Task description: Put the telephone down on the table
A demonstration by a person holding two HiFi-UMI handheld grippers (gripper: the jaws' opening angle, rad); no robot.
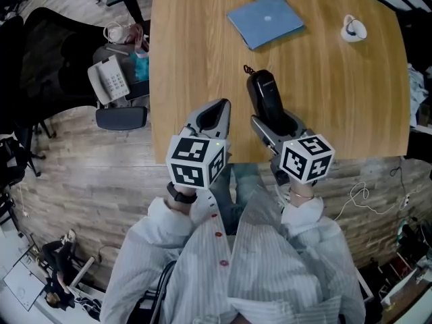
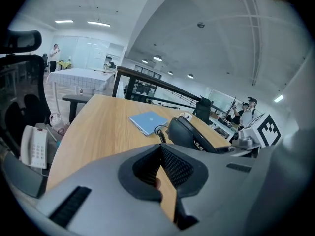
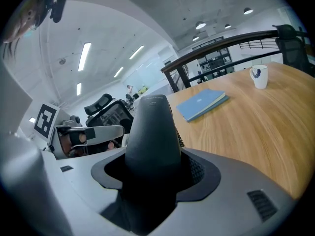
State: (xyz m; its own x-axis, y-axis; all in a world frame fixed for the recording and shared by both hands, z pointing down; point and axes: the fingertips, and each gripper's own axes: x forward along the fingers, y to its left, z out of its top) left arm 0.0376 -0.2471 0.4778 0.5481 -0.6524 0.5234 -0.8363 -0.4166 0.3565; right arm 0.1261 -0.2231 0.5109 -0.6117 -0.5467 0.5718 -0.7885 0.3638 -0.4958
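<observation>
A black telephone (image 1: 262,94) with a short coiled cord at its far end sticks out over the near part of the wooden table (image 1: 196,52). My right gripper (image 1: 277,123) is shut on its near end. In the right gripper view the telephone (image 3: 152,127) rises straight out from between the jaws of the right gripper (image 3: 152,168). I cannot tell whether it touches the tabletop. My left gripper (image 1: 219,106) hovers just to the left over the table's front edge, shut with nothing in it. The left gripper view shows the left gripper (image 2: 160,156) with its pads together and the telephone (image 2: 189,134) tilted to the right.
A blue notebook (image 1: 265,20) lies at the far middle of the table and a white mug (image 1: 352,29) at the far right. Left of the table, a white desk phone (image 1: 108,79) rests on an office chair (image 1: 121,117). The table's front edge is just beyond my body.
</observation>
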